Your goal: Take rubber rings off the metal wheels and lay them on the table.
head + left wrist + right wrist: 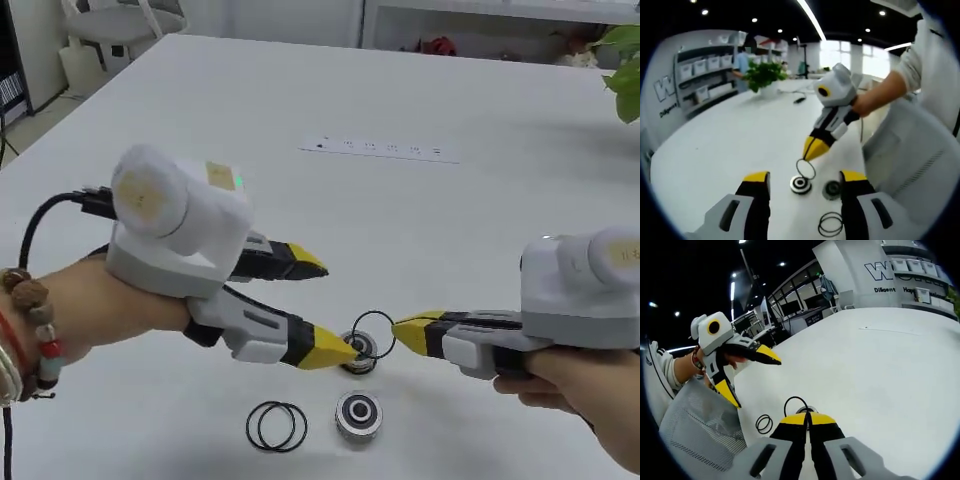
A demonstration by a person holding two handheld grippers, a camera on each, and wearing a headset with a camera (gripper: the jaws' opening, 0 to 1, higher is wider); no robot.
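Wheels [358, 415]: two; rings [276, 426] on table [400, 220]: two; right gripper [399, 328] pinches third ring [375, 313].

We read this as an open office-lab: behind the big white table [420, 90] stand shelves [692, 102] of white bins [713, 62], a potted plant [762, 75] and wall lettering [888, 289].

My headset camera looks forward and down across the white table [420, 90], close above my left gripper [340, 310] and right gripper [400, 326]. The left gripper view rides low over the table, facing along its jaws toward the right gripper, with shelves [700, 75] beyond. The right gripper view faces the opposite way, toward the left gripper. All three share the raised rubber ring [372, 313] and the loose rings [277, 426]; the head and left gripper views share both metal wheels [358, 415].
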